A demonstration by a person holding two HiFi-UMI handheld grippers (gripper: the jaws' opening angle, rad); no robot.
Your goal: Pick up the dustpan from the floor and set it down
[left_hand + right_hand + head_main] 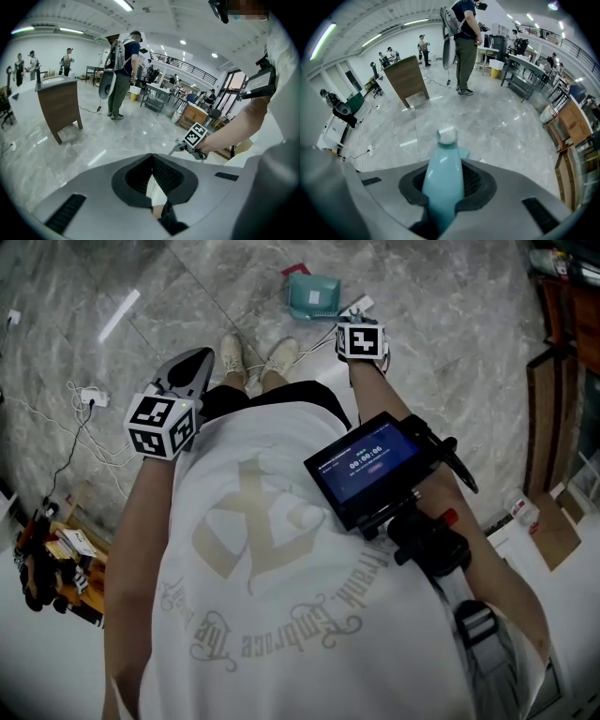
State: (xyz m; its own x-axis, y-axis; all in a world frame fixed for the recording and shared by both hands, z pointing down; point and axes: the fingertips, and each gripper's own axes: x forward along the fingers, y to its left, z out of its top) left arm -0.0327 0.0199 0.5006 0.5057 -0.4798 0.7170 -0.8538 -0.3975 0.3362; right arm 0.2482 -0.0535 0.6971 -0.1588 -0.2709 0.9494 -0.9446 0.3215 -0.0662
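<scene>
A teal dustpan (314, 296) is down at floor level just ahead of the person's shoes. In the right gripper view its teal handle (443, 183) runs up between the jaws, with both dark pads pressing its sides. My right gripper (354, 322) points steeply down at the dustpan's right side and is shut on that handle. My left gripper (192, 360) hangs at the left, away from the dustpan. In the left gripper view its pads (161, 171) meet with nothing between them, and the right hand's marker cube (194, 136) shows beyond.
A white power strip (94, 397) with trailing cables lies on the marble floor at the left. Wooden boards (548, 409) lean at the right, and clutter (52, 559) sits at the lower left. A wooden lectern (410, 79) and a person with a backpack (461, 42) stand farther off.
</scene>
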